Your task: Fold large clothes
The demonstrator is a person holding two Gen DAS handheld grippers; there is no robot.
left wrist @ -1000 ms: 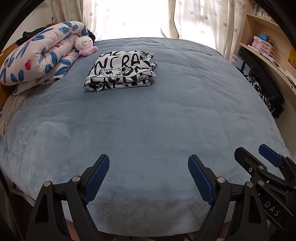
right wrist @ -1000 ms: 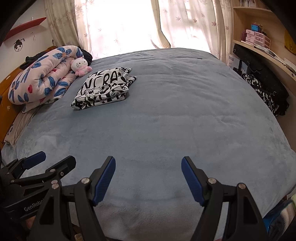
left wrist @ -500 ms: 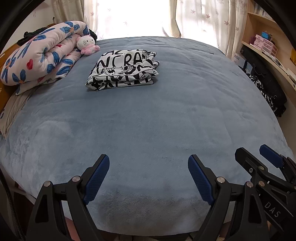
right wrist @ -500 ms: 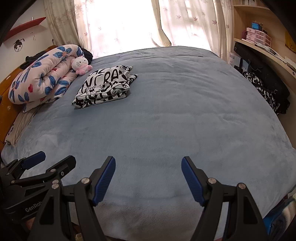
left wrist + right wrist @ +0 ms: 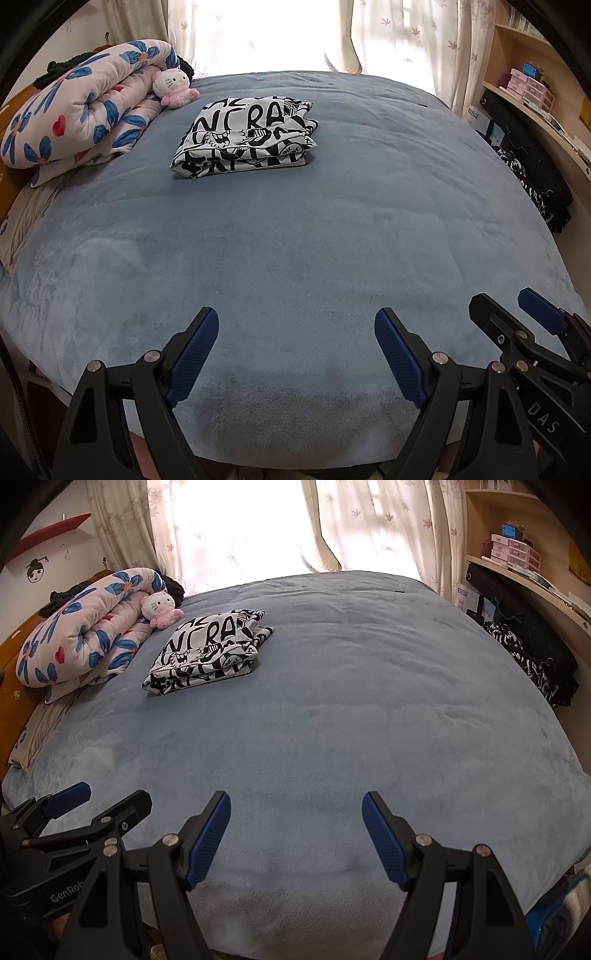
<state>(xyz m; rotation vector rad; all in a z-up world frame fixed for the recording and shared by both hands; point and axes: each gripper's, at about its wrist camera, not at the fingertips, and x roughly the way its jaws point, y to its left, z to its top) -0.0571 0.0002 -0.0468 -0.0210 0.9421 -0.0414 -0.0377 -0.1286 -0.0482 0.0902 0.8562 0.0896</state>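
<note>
From the left wrist view, the left claw is hanging wide open over the near edge of the blue bed, holding nothing. The folded black-and-white shirt is lying far up the bed, well apart from both claws. The right claw is sitting just beside the left one, so they may be bumping if both are reaching together. A flowered quilt and a pink cat toy are sitting near the shirt.

From the right wrist view, the right claw is also standing wide and empty. A clumsy grab may be messing up the shirt and its neat fold. Nothing is lying in the way.
</note>
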